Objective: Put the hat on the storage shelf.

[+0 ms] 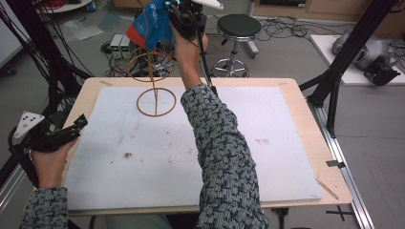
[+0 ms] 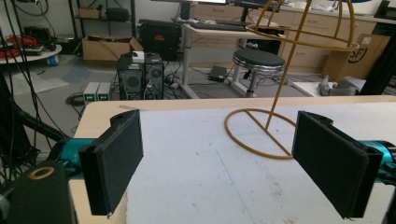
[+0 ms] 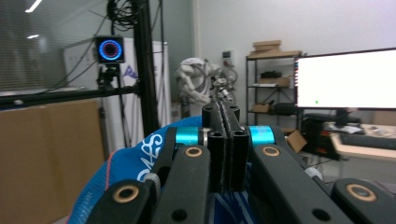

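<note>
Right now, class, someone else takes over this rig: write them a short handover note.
Right claw: shut on the blue cap, held high above the wire stand.
Left claw: open, holding nothing, at the table's left edge.
Stand: upright on the white mat, its top ring bare.
Done: cap picked up and brought over the stand.
Left: lower the cap onto the stand, probably, and release.

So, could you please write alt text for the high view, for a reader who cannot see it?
The right tongs, raised high, hold a blue cap above a wire stand on a white mat. The left tongs rest open at the table's left edge.
</note>
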Motion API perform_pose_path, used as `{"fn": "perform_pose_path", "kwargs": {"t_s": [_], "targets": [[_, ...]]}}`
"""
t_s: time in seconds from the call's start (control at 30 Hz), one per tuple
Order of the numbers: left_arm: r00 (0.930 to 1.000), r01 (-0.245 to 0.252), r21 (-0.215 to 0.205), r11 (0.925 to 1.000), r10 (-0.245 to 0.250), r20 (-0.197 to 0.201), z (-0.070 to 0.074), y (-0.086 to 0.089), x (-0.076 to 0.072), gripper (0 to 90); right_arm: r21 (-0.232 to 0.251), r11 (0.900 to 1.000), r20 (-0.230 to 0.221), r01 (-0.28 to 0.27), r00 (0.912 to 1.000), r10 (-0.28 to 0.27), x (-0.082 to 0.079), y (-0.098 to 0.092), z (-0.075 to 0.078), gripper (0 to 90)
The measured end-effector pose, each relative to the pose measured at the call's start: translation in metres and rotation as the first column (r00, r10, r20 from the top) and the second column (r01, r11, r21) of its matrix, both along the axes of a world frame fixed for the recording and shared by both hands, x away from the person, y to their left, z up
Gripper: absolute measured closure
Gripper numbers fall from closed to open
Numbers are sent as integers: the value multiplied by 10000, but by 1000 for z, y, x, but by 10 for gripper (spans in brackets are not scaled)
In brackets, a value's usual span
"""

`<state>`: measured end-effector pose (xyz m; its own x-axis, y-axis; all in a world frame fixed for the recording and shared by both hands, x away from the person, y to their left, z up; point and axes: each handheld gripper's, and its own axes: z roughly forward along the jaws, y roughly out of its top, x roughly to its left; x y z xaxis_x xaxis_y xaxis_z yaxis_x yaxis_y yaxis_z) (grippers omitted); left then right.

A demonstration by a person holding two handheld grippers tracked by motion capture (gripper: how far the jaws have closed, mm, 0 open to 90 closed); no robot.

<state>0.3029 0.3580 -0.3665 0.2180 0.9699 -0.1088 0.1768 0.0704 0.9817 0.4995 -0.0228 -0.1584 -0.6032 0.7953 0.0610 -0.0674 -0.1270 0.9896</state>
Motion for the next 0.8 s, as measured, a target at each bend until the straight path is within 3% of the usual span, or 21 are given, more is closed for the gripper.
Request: {"fn": "perform_pose_path", "kwargs": {"t_s": [0.27,0.8], "targets": [[10000,31,11,10000,-31,-3,0,-1,0,167,-262,9986,-228,-459,9987,453,0,4,-7,900],[10000,-10,17,10000,10,-7,0,0,1,167,-1174,9870,-850,-1098,9913,1002,0,19,-41,900]]}}
